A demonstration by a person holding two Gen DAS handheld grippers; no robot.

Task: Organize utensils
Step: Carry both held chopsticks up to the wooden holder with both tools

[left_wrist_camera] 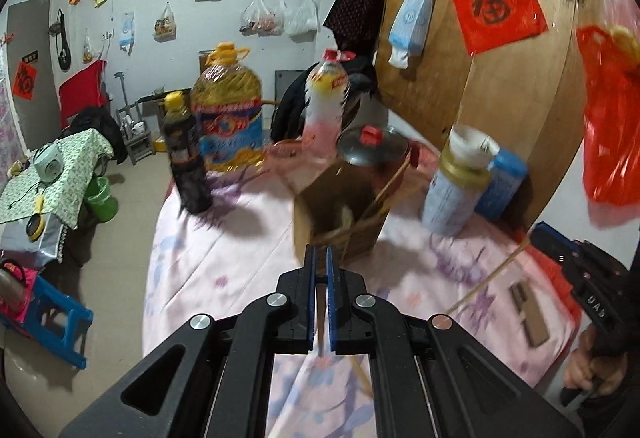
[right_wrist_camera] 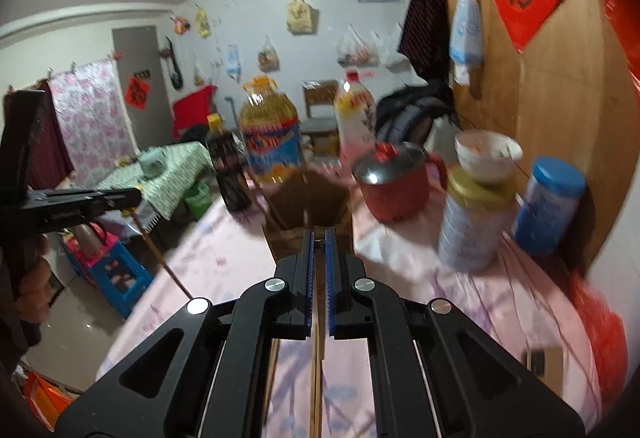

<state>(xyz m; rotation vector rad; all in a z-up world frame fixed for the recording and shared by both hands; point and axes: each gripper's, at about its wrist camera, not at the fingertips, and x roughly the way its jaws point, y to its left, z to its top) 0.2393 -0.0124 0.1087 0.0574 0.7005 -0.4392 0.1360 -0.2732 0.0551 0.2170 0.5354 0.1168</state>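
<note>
Both jaws clamped: left gripper (left_wrist_camera: 321, 262), right gripper (right_wrist_camera: 319, 244) each pinch chopstick (right_wrist_camera: 316, 378). Light, stiff, slippery; I grip mid-shaft. Box (right_wrist_camera: 308, 198) at 12 o'clock.

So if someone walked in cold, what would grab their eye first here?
Probably the big yellow oil jug standing at the table's far edge, then the red paper square on the wooden wall at right. Nearer, each shut gripper pinches a chopstick just before the open cardboard box.
</note>
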